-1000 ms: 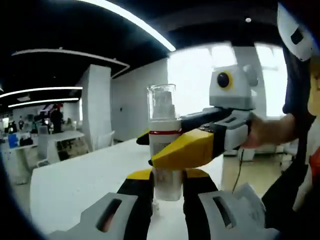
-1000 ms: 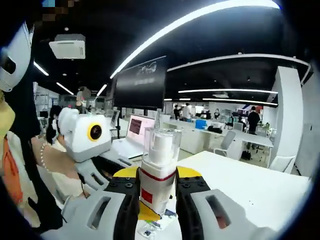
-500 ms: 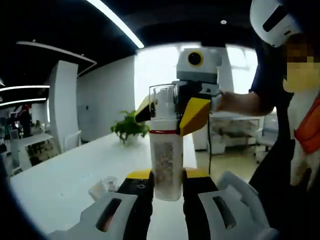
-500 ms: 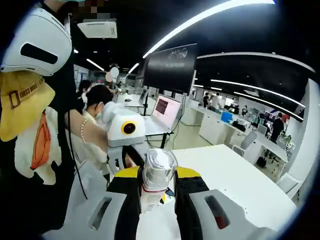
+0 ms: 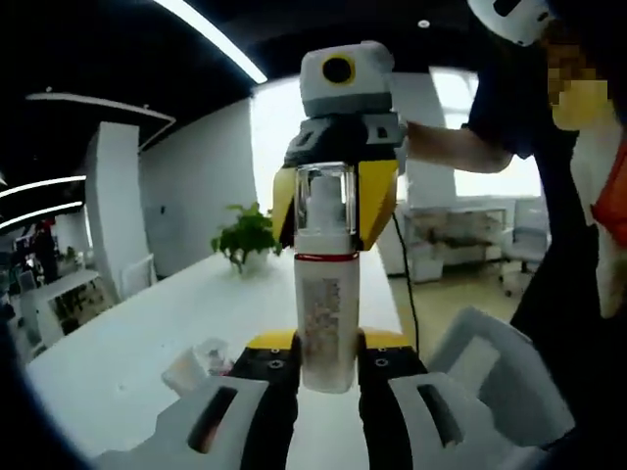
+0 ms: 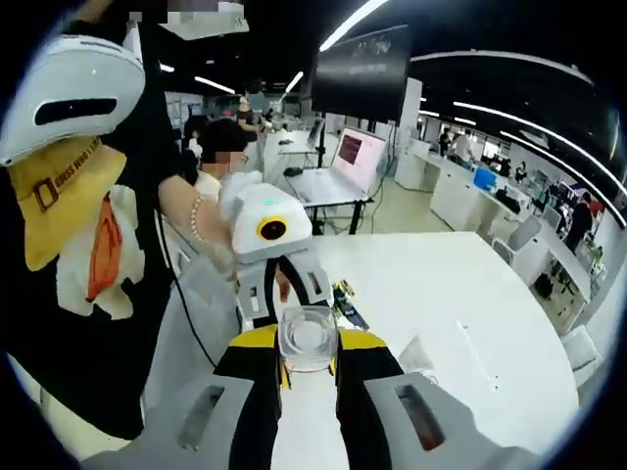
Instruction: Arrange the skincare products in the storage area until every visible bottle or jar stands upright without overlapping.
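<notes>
Both grippers clamp the bottle [image 5: 326,284] — potted plant [image 5: 246,238] behind.

No legible text; bottle [image 5: 326,313] print blurred

Both grippers clamp one bottle, held up between them above the table.

In the left gripper view, the left gripper [image 5: 328,367] closes its jaws on the lower body of the pump bottle [image 5: 326,294], while the right gripper [image 5: 333,201] faces it from behind, its yellow jaws flanking the clear cap. The person's bare forearm [image 5: 446,147] reaches in to it. In the right gripper view, the right gripper [image 6: 309,367] grips the cap from above and the left gripper [image 6: 284,294] sits below it.
</notes>
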Motion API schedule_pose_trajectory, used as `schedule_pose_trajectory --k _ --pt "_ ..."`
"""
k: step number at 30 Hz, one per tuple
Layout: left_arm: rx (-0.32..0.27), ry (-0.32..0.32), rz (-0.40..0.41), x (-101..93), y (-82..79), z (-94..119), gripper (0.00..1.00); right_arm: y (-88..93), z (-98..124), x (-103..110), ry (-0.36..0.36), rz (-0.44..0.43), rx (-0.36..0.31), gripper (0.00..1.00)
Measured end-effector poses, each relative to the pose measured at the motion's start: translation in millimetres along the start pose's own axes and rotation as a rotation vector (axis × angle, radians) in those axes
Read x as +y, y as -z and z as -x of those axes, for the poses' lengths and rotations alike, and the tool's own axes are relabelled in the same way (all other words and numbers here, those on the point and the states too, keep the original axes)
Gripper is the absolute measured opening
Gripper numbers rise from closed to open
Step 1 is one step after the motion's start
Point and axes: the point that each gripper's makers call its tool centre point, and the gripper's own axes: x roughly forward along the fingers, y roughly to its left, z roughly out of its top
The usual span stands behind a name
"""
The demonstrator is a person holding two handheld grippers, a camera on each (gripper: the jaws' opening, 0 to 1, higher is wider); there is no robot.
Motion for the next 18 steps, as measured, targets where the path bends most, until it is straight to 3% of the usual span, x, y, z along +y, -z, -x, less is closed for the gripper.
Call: schedule_pose_trajectory --k 4,12,18 --pt "0.022 -0.014 0.004 -0.6 17.3 -12.8 0.24 15.1 -15.6 1.3 -0.001 0.040 0.092 0.19" --pt "0.066 -0.067 0.021 18.7 47.5 -19.7 0.24 33.9 -45.1 -11.5 -0.014 0.066 0.158 0.19" --pt "0.124 -0.080 0.035 34.0 86.1 -25.8 0.24 58.3 -71.8 -19.4 -0.026 0.088 0.198 0.20"
